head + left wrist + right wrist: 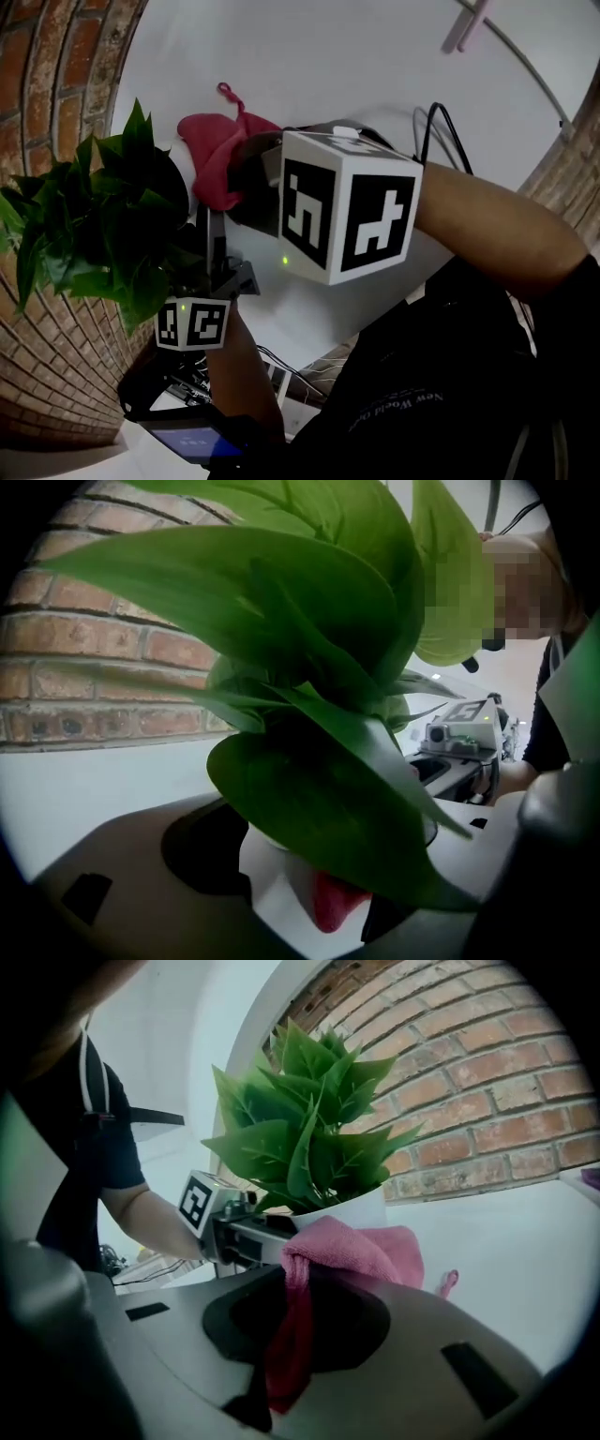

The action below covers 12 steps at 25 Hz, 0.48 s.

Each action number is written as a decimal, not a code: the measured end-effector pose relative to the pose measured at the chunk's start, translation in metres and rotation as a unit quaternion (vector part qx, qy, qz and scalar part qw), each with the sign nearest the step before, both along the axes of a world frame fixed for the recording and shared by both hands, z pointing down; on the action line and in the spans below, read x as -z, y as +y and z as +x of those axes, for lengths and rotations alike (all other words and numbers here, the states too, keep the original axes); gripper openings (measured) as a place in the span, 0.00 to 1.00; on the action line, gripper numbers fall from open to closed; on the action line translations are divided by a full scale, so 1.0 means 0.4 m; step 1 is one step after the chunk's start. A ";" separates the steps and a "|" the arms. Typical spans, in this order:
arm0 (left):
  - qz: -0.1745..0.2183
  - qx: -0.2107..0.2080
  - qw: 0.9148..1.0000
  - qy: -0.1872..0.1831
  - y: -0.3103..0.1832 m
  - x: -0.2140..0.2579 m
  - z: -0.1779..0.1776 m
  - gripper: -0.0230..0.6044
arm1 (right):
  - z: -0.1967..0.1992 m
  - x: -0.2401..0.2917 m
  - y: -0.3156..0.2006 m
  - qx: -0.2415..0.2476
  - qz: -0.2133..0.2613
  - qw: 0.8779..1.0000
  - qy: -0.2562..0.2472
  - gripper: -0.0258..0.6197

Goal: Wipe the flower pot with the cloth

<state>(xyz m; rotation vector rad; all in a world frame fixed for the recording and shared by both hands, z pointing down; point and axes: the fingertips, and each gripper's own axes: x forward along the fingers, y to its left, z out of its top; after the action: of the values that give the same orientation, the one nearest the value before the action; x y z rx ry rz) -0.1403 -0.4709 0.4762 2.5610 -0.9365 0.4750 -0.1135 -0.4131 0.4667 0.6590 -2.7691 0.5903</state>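
A leafy green plant [94,225] stands in a white flower pot [347,1211] at the left of the white table [309,56]. My right gripper [291,1269] is shut on a pink cloth [352,1246], which is bunched against the pot's side. From above, the cloth [220,155] hides the right jaws' tips beside the leaves. My left gripper [214,246] reaches into the plant from below, and its jaws close round the pot [272,874] at the rim. In the left gripper view, leaves [309,667] fill most of the picture, and a tip of the cloth [333,904] shows under them.
A brick wall [56,56] curves round the table's left side, close behind the plant. A pink stick-like object [461,33] lies at the far edge. Black cables [436,127] trail by my right arm. A device with a lit screen [187,439] sits low at the near left.
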 end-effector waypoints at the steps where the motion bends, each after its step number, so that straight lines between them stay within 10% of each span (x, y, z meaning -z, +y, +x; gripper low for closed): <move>1: -0.001 -0.004 1.000 0.005 0.003 0.003 0.002 0.63 | 0.000 0.009 0.015 0.013 -0.002 1.000 -0.007 0.12; 12: 0.001 -0.056 0.998 0.016 0.056 0.026 0.034 0.63 | 0.177 0.070 -0.158 -0.162 0.030 0.986 -0.016 0.12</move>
<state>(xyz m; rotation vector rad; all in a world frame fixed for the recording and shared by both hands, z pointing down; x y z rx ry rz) -0.1267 -0.4486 0.4657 2.6256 -0.7865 0.4628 -0.0427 -0.4763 0.4385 1.1375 -2.7354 0.5854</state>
